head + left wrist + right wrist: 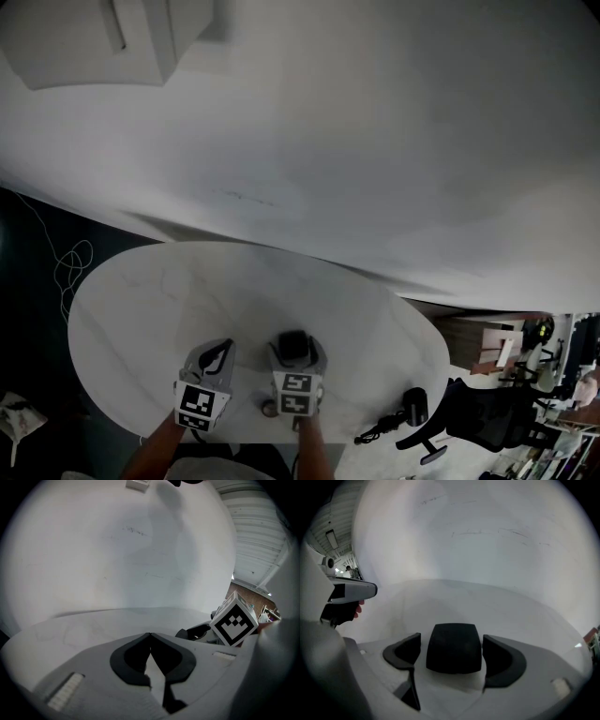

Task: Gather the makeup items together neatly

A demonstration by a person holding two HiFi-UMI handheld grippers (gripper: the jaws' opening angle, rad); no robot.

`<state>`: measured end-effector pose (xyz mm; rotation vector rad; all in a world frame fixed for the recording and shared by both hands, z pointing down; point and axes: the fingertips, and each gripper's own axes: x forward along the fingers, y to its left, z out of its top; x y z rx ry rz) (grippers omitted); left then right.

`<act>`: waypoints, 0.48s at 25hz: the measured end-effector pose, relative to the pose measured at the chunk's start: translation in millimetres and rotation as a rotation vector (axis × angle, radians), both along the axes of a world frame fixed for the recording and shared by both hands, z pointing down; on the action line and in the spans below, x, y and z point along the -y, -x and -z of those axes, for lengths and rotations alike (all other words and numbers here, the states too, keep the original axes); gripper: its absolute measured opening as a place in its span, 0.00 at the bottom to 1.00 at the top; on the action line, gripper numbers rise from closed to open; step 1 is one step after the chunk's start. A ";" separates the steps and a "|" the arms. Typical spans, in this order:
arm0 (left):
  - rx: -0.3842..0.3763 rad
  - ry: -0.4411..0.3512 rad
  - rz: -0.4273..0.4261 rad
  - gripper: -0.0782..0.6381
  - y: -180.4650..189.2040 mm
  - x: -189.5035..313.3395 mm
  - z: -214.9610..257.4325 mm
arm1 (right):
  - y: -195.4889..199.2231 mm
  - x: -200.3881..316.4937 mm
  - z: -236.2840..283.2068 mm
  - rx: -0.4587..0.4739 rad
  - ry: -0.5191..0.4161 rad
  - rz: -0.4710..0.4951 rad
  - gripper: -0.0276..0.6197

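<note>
The print that showed was the black-and-white square pattern on the marker cube (pixel 200 405) of the left gripper (pixel 150 641) and on the marker cube (pixel 296 394) of the right gripper (pixel 453 654); no word or letter could be read on them.

In the head view both grippers lay at the 6 o'clock edge of the white oval marble-patterned table (pixel 169 300), the left one at 9 o'clock of the right one and close to it. A small round brownish thing (pixel 269 407) sat on the table between the two cubes; what it was could not be told. At 4 o'clock on the table lay a black device with a cable (pixel 411 409), well apart from the grippers.

Only the right gripper view showed the task's thing clearly: a black rounded-square case (pixel 453 641) stood on the table between the jaws. The jaws were wide apart, with a gap on each side of the case, so the pads did not press it. At 9 o'clock this view showed the body of the left gripper and the fingers (pixel 359 609) of the hand that held it.

The left gripper view showed its own jaws closed, tip against tip, with nothing between them, and the right gripper's cube at 3 o'clock
</note>
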<state>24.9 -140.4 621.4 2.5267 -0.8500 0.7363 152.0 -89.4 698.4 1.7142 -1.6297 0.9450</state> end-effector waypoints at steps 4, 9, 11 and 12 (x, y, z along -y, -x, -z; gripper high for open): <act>-0.001 0.000 0.000 0.12 0.9 0.1 0.0 | -3.0 -0.5 0.9 -0.010 0.009 -0.017 0.64; -0.002 -0.003 -0.006 0.12 0.1 -1.0 1.9 | -4.4 -1.9 2.1 -0.010 0.011 -0.022 0.57; -0.004 -0.005 -0.010 0.12 -0.5 -1.9 2.6 | -4.4 -2.7 2.1 -0.009 0.013 -0.019 0.57; -0.005 -0.006 -0.012 0.12 -0.8 -2.2 2.7 | -4.3 -3.1 2.3 -0.008 0.014 -0.018 0.56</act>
